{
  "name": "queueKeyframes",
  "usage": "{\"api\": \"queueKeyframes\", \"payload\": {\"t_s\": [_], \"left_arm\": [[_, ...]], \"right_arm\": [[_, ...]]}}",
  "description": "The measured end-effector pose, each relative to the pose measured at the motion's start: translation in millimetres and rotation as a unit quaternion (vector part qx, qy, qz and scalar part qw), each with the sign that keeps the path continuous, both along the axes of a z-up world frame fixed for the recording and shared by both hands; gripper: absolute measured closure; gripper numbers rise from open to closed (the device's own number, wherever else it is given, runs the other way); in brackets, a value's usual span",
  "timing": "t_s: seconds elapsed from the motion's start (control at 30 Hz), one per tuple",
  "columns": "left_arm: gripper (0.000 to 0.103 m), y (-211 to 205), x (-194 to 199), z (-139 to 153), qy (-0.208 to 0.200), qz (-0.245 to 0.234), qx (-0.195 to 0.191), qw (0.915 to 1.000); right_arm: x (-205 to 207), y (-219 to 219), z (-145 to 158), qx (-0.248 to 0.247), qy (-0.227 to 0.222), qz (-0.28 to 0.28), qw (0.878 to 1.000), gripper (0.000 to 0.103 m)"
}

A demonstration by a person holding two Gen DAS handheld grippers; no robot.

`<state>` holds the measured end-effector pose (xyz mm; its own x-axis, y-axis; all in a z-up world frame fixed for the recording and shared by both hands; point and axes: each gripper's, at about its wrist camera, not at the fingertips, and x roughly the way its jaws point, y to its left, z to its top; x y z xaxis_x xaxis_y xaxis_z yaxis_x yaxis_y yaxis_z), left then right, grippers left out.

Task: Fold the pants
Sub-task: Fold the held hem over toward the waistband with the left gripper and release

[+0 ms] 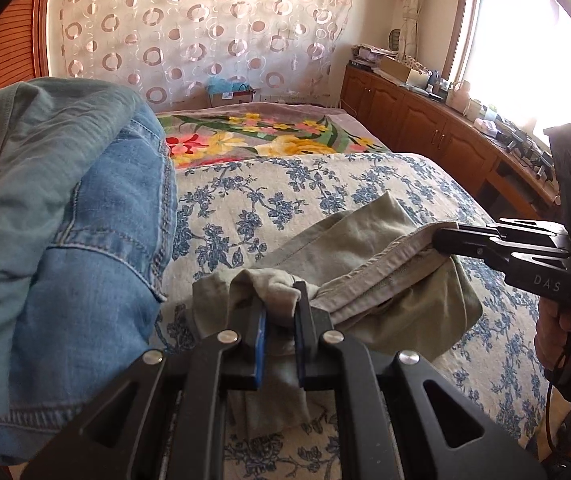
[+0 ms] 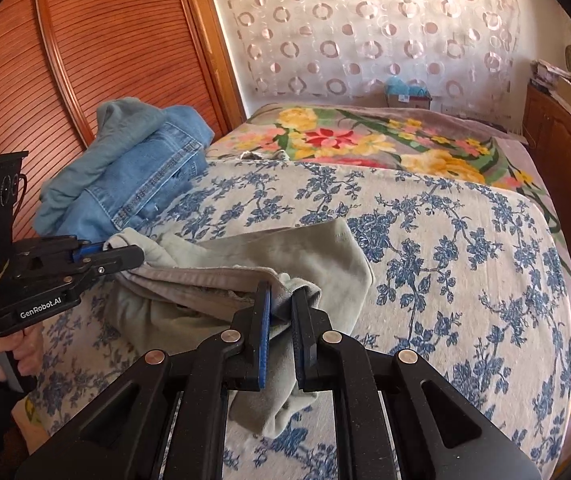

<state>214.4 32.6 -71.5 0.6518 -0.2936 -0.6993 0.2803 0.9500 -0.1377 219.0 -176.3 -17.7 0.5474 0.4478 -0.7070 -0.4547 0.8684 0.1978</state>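
Left gripper (image 1: 281, 312) and right gripper (image 2: 283, 304), jaws of both pinching the waistband ends of the olive pants (image 1: 369, 248), lifted at the bed's (image 2: 465, 248) near edge, rest bunched on the floral sheet. Fold barely begun: legs not laid flat or doubled. Denim pile (image 2: 133, 168) at far-left edge

The left gripper (image 1: 279, 312) and right gripper (image 2: 283, 308) both angle downward, jaws pinched nearly closed on cloth. They sit side by side, each gripped from below by a hand (image 2: 1, 354).
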Motion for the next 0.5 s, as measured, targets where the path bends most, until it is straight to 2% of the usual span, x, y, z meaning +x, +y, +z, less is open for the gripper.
{"api": "queueKeyframes", "payload": {"t_s": [0.2, 0.3, 0.4, 0.47, 0.5], "left_arm": [[0.095, 2.1, 5.0, 4.8, -0.005, -0.006, -0.005, 1.0], [0.09, 5.5, 1.9, 13.9, -0.014, -0.013, -0.013, 0.9997], [0.077, 6.8, 0.1, 22.5, -0.023, -0.019, -0.007, 0.9995], [0.065, 5.5, -1.6, 26.8, -0.029, -0.025, 0.003, 0.9993], [0.062, 4.5, -2.5, 28.3, -0.032, -0.027, 0.008, 0.9991]], "right_arm": [[4.7, -3.2, 2.3, 0.005, -0.005, 0.0, 1.0, 0.092], [0.8, -8.4, 8.6, 0.013, -0.013, 0.007, 1.0, 0.089], [-3.2, -11.7, 15.1, 0.011, -0.026, 0.008, 1.0, 0.084], [-4.5, -15.7, 18.5, 0.011, -0.029, 0.006, 1.0, 0.072], [-5.0, -17.4, 19.9, 0.01, -0.029, 0.004, 1.0, 0.07]]}}
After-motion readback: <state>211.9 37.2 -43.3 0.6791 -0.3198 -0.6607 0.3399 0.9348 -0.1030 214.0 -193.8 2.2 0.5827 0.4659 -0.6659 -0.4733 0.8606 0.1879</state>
